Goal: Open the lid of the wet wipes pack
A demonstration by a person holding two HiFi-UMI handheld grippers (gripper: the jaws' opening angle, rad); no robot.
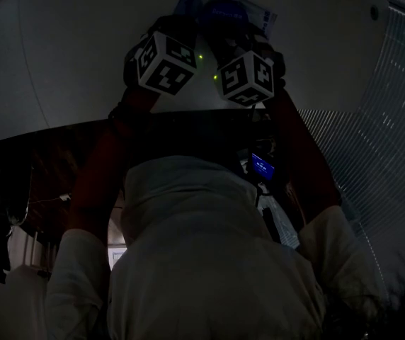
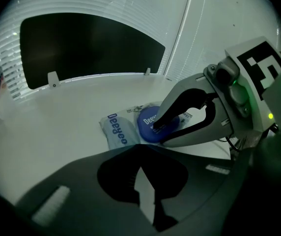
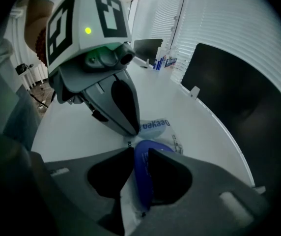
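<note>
Dim scene. The wet wipes pack [image 2: 115, 132] is lying flat on the white table [image 2: 52, 132]. My right gripper [image 3: 140, 153] is pinching the edge of its round blue lid [image 3: 144, 181], which I judge is barely lifting and not yet swung open. My left gripper [image 2: 140, 150], jaws together, is pressing on the pack just beside it, crowding the lid. A dark panel [image 2: 91, 48] is standing behind, well apart.

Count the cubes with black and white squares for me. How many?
2. One marker cube rides on the left gripper, the other on the right gripper, side by side. None seem hidden.
</note>
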